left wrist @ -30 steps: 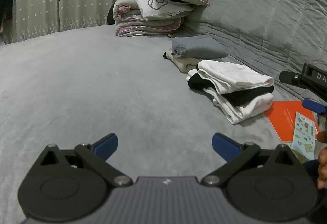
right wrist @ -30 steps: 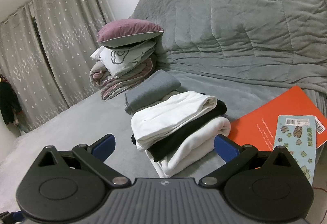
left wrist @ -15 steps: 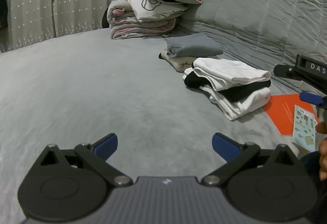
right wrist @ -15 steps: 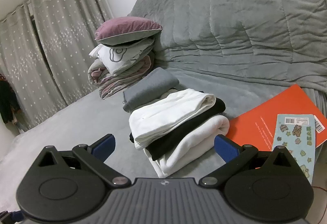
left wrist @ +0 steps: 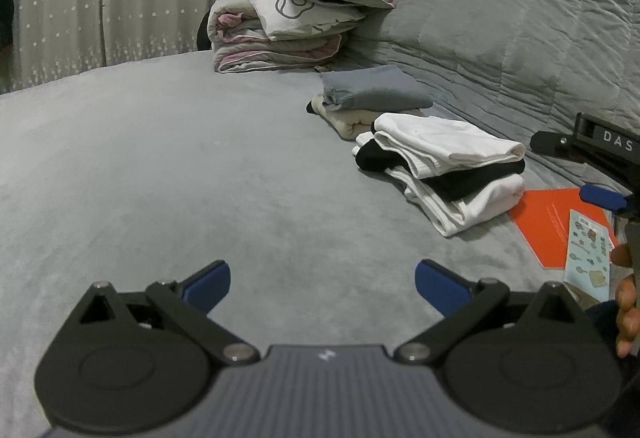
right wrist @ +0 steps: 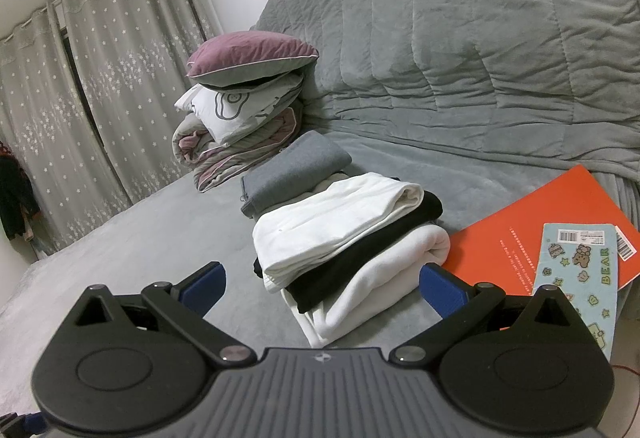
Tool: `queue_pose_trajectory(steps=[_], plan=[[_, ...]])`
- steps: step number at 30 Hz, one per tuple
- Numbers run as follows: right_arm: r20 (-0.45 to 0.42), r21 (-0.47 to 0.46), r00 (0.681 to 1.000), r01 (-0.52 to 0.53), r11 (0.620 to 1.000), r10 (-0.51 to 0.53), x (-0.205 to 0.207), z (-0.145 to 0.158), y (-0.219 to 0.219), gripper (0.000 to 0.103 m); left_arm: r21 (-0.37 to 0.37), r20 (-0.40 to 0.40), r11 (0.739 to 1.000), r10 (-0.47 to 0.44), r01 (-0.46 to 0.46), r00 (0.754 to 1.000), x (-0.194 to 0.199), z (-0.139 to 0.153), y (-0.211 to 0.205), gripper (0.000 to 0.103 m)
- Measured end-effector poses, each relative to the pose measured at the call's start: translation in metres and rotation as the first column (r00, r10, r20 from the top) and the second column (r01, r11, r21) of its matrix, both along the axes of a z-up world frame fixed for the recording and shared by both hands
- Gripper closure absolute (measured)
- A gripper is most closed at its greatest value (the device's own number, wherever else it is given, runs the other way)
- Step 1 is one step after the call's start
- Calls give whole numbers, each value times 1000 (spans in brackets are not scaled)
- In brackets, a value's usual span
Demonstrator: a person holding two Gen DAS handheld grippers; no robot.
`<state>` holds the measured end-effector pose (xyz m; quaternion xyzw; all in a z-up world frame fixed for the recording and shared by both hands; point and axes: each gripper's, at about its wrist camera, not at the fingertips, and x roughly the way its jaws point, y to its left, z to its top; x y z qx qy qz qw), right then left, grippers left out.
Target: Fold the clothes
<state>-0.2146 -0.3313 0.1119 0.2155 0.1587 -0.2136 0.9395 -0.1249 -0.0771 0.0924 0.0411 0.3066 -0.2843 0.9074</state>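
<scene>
- The left gripper (left wrist: 322,284) hangs over a bare stretch of grey bed cover (left wrist: 168,166), its blue-tipped jaws spread wide and holding nothing.
- The right gripper (right wrist: 320,288) also stands wide open and empty; it faces a stack of folded clothes (right wrist: 344,250) that sits just beyond its fingertips, roughly centred in the gap but not between the pads.
- That stack shows three layers: a white garment on top, a black one in the middle and a thicker white one at the bottom.
- In the left wrist view the same stack (left wrist: 444,174) lies ahead and to the right, well apart from the left jaws.
- A second folded pile (right wrist: 292,174), grey over a cream piece, rests just behind the first, further up the bed.
- Past it, pillows and a rolled quilt (left wrist: 288,18) are heaped near the star-patterned curtains (right wrist: 100,110).
- An orange book (right wrist: 540,238) lies on the cover just to the right of the near stack, with a pale blue sticker sheet (right wrist: 576,274) overlapping it.
- The person's fingers (left wrist: 626,298) show at the right edge of the left wrist view, below the body of the right gripper.
</scene>
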Motion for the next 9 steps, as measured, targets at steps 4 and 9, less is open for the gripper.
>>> queue_pose_trajectory(steps=[4, 9], plan=[[0, 0, 1000, 0, 1000, 0, 0, 0, 0, 0, -1, -4, 1000, -1, 1, 1000, 0, 0, -1, 0], [-1, -1, 1000, 0, 1000, 0, 0, 0, 0, 0, -6, -14, 1000, -11, 11, 1000, 0, -2, -2, 0]])
